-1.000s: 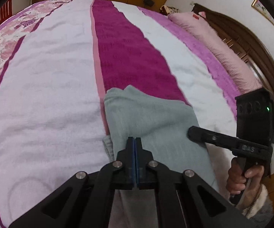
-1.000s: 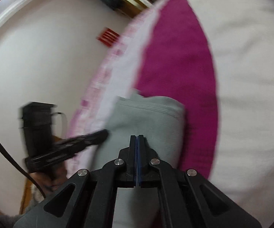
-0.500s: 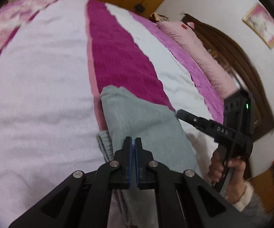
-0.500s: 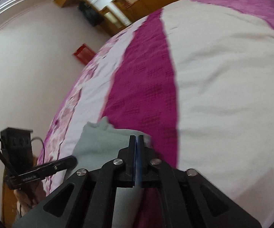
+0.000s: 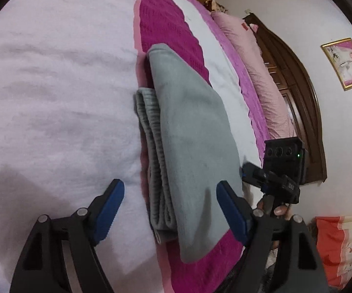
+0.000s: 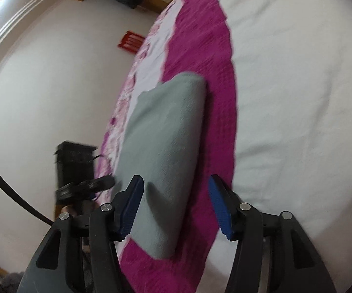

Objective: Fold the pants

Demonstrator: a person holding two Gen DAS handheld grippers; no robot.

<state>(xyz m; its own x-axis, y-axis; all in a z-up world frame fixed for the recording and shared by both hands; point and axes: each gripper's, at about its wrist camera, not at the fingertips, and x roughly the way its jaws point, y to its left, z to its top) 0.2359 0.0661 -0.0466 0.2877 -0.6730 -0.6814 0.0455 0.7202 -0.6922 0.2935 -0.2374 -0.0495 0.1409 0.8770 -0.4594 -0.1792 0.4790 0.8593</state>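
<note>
The grey pants [image 5: 188, 146] lie folded into a compact stack on the bed, across the magenta stripe, with ribbed layers showing along the left edge. They also show in the right wrist view [image 6: 166, 151]. My left gripper [image 5: 169, 195] is open and empty, its jaws spread wide over the near end of the stack. My right gripper [image 6: 176, 202] is open and empty over the same near end. The right gripper also shows in the left wrist view [image 5: 256, 173] at the stack's right side, and the left gripper shows blurred in the right wrist view [image 6: 88, 185].
The bed cover [image 5: 54, 97] is white with magenta stripes [image 5: 171, 24]. Pink pillows [image 5: 261, 73] lean on a dark wooden headboard [image 5: 305, 97] at the right. A white wall [image 6: 41, 85] runs past the bed's left edge. An orange cloth [image 5: 341, 244] lies low right.
Both grippers were shut on the pants and have opened wide, letting go. The pants now rest folded on the bed, and both views have pulled back toward the near end.
</note>
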